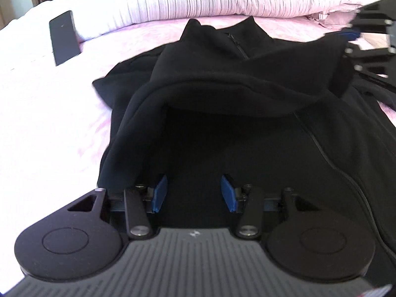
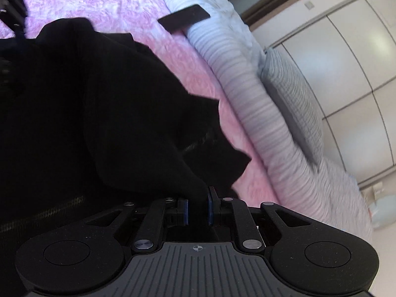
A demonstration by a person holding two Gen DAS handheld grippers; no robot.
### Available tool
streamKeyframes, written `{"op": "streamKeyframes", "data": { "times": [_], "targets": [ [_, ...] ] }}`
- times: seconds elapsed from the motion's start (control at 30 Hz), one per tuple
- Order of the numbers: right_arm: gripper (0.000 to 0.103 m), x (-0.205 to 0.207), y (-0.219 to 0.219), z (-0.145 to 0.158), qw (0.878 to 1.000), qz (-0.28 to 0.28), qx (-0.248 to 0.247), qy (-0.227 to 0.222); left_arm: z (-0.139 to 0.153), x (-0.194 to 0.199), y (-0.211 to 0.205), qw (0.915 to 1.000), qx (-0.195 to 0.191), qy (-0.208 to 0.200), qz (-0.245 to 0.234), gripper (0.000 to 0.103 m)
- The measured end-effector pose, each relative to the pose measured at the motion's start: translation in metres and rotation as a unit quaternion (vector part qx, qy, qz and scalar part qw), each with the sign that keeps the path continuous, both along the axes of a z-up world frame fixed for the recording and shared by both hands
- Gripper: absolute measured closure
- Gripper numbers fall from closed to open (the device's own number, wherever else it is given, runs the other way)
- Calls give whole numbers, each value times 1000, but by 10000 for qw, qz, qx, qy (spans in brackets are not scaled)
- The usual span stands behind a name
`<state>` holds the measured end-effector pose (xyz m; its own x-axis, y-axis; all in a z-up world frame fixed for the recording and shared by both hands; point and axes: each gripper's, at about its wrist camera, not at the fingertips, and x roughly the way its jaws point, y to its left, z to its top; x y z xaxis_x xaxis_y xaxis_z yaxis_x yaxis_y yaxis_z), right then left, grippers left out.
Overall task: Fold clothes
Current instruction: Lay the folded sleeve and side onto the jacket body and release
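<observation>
Bedding fills most of what we see: a pink patterned bedspread (image 1: 44,113) with a rolled striped quilt (image 1: 198,2) along its far edge and a grey pillow (image 2: 294,104) beyond that. In the right wrist view, pale wardrobe doors (image 2: 346,74) stand past the bed.

On the bedspread we find the black zip jacket (image 1: 247,148), lying spread out with its collar toward the quilt. One part of it, seemingly a sleeve, is lifted and drawn across the body of the garment, forming a dark arch over the front panel. Its zipper (image 1: 319,146) runs down the middle.

A flat black rectangular object (image 1: 64,37), which we cannot identify, leans where the quilt meets the bedspread, well apart from the jacket.

We see the left gripper (image 1: 194,193) low over the jacket, its blue pads (image 1: 159,193) standing apart with only dark cloth behind them; nothing is pinched between them, though a fold hangs just beside the left pad.

The right gripper (image 2: 198,209) has its pads drawn close together on a bunched strip of the jacket's black fabric.
</observation>
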<state>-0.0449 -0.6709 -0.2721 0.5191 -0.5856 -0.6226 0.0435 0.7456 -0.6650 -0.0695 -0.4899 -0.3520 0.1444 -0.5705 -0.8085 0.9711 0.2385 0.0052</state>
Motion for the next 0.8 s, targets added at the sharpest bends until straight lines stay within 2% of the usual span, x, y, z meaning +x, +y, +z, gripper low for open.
{"op": "streamKeyframes", "data": {
  "times": [0.13, 0.2, 0.27, 0.33, 0.43, 0.6, 0.67, 0.8],
  "targets": [
    [90, 6, 0, 24, 9995, 30, -109, -298, 0, 14, -17, 9997, -39, -162, 157, 59],
    [90, 8, -1, 33, 9983, 4, -270, -509, -2, 26, -20, 9979, -17, -284, 574, 66],
    [90, 3, -6, 38, 9975, -158, -343, -596, -4, 39, -19, 9947, 53, -363, 959, 67],
    [90, -7, -10, 31, 9983, -310, -276, -398, -6, 45, -16, 9945, 23, -326, 997, 68],
    [90, -22, -9, 7, 9993, -325, -108, 130, -9, 37, -19, 9949, 22, -480, 891, 69],
    [90, -38, -2, -29, 9963, -426, 139, 731, -6, 33, -11, 9951, 127, -302, 937, 68],
    [89, -44, 2, -39, 9950, -469, 197, 861, -8, 33, -1, 9961, 183, -251, 829, 67],
    [89, -54, 8, -64, 9929, -436, 58, 1103, 14, 18, 46, 9974, 341, -89, 632, 65]
  ]
}}
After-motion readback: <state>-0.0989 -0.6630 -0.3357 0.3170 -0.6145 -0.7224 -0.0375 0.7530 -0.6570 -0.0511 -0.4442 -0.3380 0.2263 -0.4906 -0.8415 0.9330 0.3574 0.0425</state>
